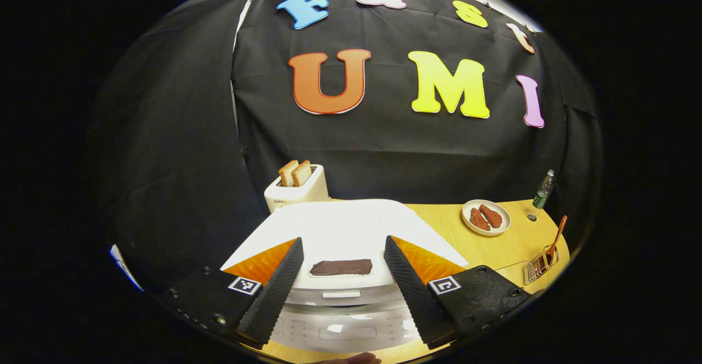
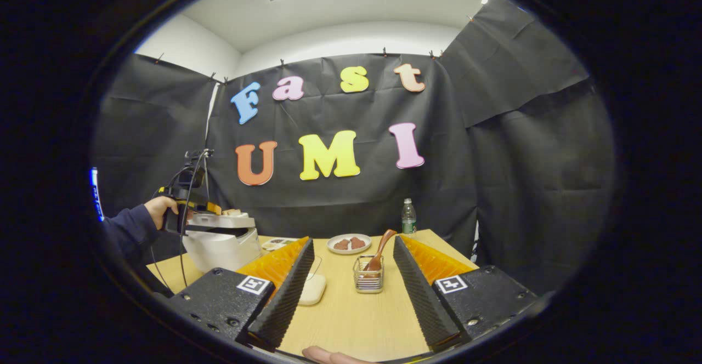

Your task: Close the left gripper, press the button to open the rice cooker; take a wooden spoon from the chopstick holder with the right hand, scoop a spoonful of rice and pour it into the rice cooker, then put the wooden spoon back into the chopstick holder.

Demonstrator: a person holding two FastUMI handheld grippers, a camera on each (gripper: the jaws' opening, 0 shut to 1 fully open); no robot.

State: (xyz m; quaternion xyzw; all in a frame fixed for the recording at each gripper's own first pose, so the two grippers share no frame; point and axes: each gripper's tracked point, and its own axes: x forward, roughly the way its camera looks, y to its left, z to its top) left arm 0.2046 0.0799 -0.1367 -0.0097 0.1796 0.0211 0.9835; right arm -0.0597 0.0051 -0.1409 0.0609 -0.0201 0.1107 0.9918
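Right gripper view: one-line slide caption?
Open right gripper faces the wooden spoon in its chopstick holder on the table.

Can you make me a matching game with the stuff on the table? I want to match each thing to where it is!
Things:
1. wooden spoon
2. toast
3. meat pieces
4. left claw

Places:
A. on the white plate
B. over the rice cooker
C. in the chopstick holder
D. in the toaster

Pairs: 1-C, 2-D, 3-A, 4-B

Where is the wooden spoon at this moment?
The wooden spoon stands tilted in the chopstick holder on the table, ahead between the right gripper's open fingers, in front of the plate.
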